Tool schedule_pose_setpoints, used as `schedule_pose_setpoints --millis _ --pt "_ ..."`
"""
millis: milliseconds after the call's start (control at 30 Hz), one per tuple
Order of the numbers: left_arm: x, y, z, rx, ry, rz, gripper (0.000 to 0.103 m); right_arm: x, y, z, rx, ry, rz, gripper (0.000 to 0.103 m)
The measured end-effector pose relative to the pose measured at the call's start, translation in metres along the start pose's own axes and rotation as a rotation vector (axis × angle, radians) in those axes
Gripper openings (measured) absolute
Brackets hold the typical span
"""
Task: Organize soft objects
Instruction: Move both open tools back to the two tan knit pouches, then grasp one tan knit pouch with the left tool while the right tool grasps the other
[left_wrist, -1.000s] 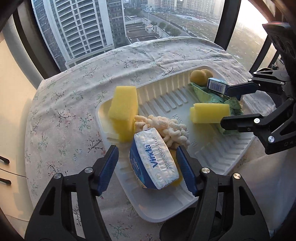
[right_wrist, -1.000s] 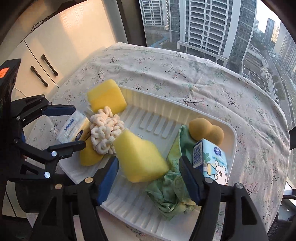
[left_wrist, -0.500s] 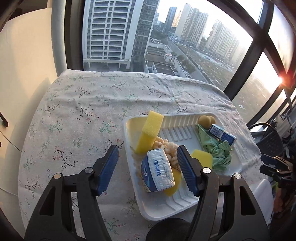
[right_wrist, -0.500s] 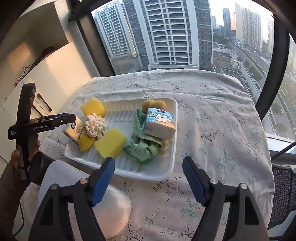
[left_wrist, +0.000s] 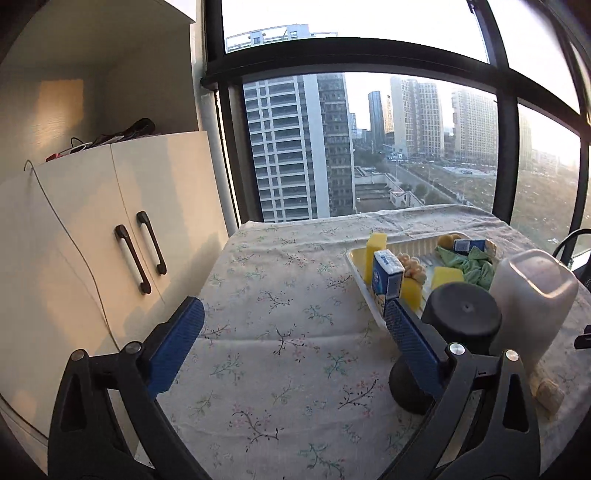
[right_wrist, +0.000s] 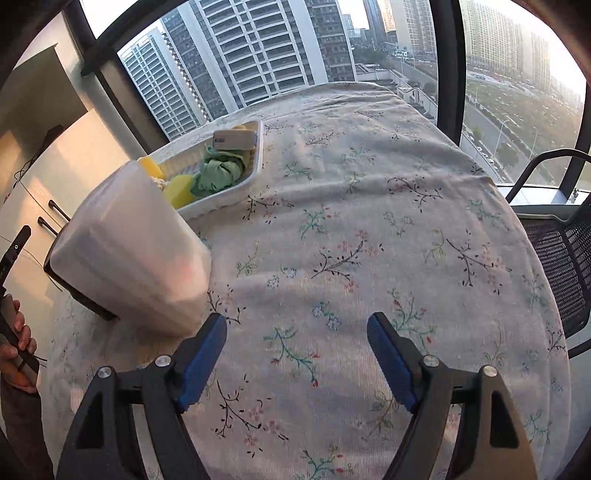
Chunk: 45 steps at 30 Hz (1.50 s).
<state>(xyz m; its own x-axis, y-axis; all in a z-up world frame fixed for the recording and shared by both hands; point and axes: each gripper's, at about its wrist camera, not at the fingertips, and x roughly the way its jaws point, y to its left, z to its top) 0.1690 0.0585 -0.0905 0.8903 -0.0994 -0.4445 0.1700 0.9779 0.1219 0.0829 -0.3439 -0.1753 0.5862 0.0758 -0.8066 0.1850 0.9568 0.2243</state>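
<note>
Far right of the left gripper (left_wrist: 291, 343) sits the tray (left_wrist: 360, 282) — jaws just sprung wide, empty; right gripper (right_wrist: 295, 356), also open and empty, lies farther off.

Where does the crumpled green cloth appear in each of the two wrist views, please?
Left wrist: green cloth lies right of centre, in the white tray, beyond the black cylinder.
Right wrist: green cloth lies upper left, in the tray's near end.
Shared landmark: the translucent container.
</note>
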Motion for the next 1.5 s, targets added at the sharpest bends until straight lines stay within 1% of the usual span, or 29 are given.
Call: schedule_pose_setpoints --millis 33,100,167,233,300,433,533,667,700,767,833,867,933,1000,1033,1067,1167,1200,1233,1267,1300,1333,1367,1400,1433,1500 --pt "-0.007 0.003 -0.009 -0.003 0.026 -0.007 0.1 -0.002 0.003 -0.008 -0.013 0.002 -0.01 0.081" --pt "-0.02 0.009 -0.026 -0.03 0.058 0.003 0.1 -0.009 0.008 -0.023 -0.034 0.001 -0.027 0.081" --pt "-0.03 0.018 -0.042 -0.085 0.093 -0.001 0.1 -0.016 0.014 -0.034 -0.051 -0.003 -0.032 0.081" --pt "-0.035 0.028 -0.057 -0.159 0.152 -0.024 0.1 -0.022 0.021 -0.042 -0.069 -0.011 -0.037 0.081" --pt "-0.042 0.033 -0.072 -0.205 0.2 -0.031 0.1 -0.028 0.028 -0.051 -0.082 -0.016 -0.042 0.081" --pt "-0.061 0.033 -0.094 -0.252 0.233 -0.056 0.1 -0.036 0.037 -0.064 -0.081 -0.016 0.002 0.081" --pt "-0.07 0.022 -0.105 -0.258 0.286 -0.095 0.1 -0.036 0.046 -0.07 -0.088 -0.022 -0.001 0.081" --pt "-0.085 -0.009 -0.113 -0.24 0.321 -0.18 0.1 -0.032 0.065 -0.078 -0.125 -0.017 -0.017 0.081" --pt "-0.085 -0.018 -0.114 -0.241 0.343 -0.208 0.1 -0.031 0.069 -0.08 -0.134 -0.015 -0.014 0.081" --pt "-0.083 -0.03 -0.118 -0.275 0.399 -0.247 0.1 -0.026 0.08 -0.08 -0.161 -0.012 -0.014 0.081" --pt "-0.08 -0.042 -0.124 -0.309 0.457 -0.263 0.1 -0.019 0.092 -0.08 -0.193 -0.008 -0.019 0.081" --pt "-0.079 -0.049 -0.125 -0.301 0.468 -0.264 0.1 -0.015 0.098 -0.08 -0.215 -0.003 -0.024 0.081" --pt "-0.079 -0.062 -0.125 -0.291 0.461 -0.237 0.1 -0.007 0.11 -0.079 -0.263 0.0 -0.035 0.081" --pt "-0.078 -0.073 -0.124 -0.298 0.441 -0.207 0.1 0.002 0.121 -0.078 -0.31 -0.001 -0.069 0.081" --pt "-0.075 -0.077 -0.124 -0.307 0.446 -0.186 0.1 0.006 0.126 -0.078 -0.333 0.001 -0.092 0.081" --pt "-0.069 -0.081 -0.125 -0.315 0.465 -0.159 0.1 0.01 0.13 -0.078 -0.354 0.006 -0.112 0.081" --pt "-0.05 -0.091 -0.13 -0.309 0.538 -0.098 0.099 0.013 0.137 -0.077 -0.379 -0.007 -0.129 0.081" --pt "-0.05 -0.095 -0.128 -0.291 0.524 -0.06 0.099 0.014 0.137 -0.077 -0.379 -0.003 -0.128 0.083" --pt "-0.048 -0.097 -0.127 -0.29 0.532 -0.037 0.1 0.015 0.136 -0.075 -0.374 -0.003 -0.13 0.085" --pt "-0.045 -0.099 -0.127 -0.293 0.561 -0.02 0.1 0.018 0.135 -0.074 -0.366 -0.001 -0.139 0.093" --pt "-0.042 -0.104 -0.126 -0.263 0.571 0.011 0.101 0.02 0.132 -0.073 -0.348 -0.002 -0.148 0.102" --pt "-0.038 -0.111 -0.125 -0.218 0.602 0.041 0.103 0.022 0.127 -0.071 -0.315 -0.002 -0.142 0.103" --pt "-0.038 -0.115 -0.124 -0.206 0.608 0.05 0.103 0.023 0.121 -0.071 -0.27 0.013 -0.114 0.103" --pt "-0.037 -0.114 -0.123 -0.229 0.633 0.051 0.103 0.022 0.118 -0.07 -0.25 0.002 -0.106 0.103" --pt "-0.037 -0.112 -0.123 -0.245 0.658 0.059 0.103 0.023 0.119 -0.07 -0.263 0.012 -0.117 0.103" --pt "-0.035 -0.111 -0.122 -0.258 0.681 0.069 0.103 0.023 0.118 -0.07 -0.271 0.015 -0.109 0.103"
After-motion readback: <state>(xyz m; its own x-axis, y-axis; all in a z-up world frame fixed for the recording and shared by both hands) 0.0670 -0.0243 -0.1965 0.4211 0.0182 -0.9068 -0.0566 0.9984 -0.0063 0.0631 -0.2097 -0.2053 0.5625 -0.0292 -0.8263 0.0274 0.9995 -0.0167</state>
